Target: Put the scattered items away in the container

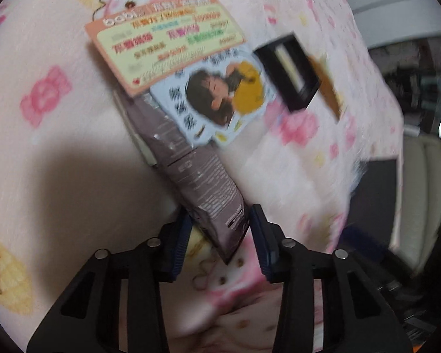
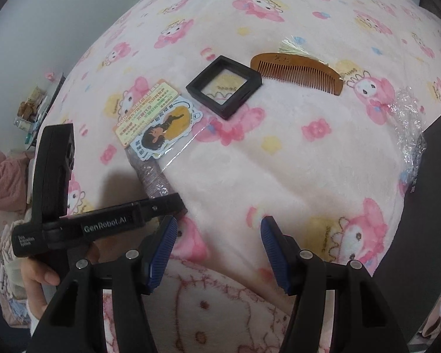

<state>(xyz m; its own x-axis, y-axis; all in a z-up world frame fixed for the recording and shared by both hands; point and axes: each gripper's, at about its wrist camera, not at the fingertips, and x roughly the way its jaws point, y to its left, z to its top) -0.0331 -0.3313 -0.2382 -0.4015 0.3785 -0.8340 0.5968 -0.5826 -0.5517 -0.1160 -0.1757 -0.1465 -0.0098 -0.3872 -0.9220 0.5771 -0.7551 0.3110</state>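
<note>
Here my left tool (image 1: 220, 235) clenches the near end of the light, stiff mauve box (image 1: 191, 164); my right tool (image 2: 219, 241) hangs released.

"GenRobot.AI" is printed in pale letters on the left gripper (image 2: 173, 206) body. "babi" heads the orange card (image 1: 164, 44). "Sweet" appears on the blanket (image 2: 279, 161) print. The wooden comb (image 2: 298, 72) carries illegible engraved characters.

A home bedroom: a plush cartoon-print blanket (image 2: 250, 161) covers a bed.
</note>
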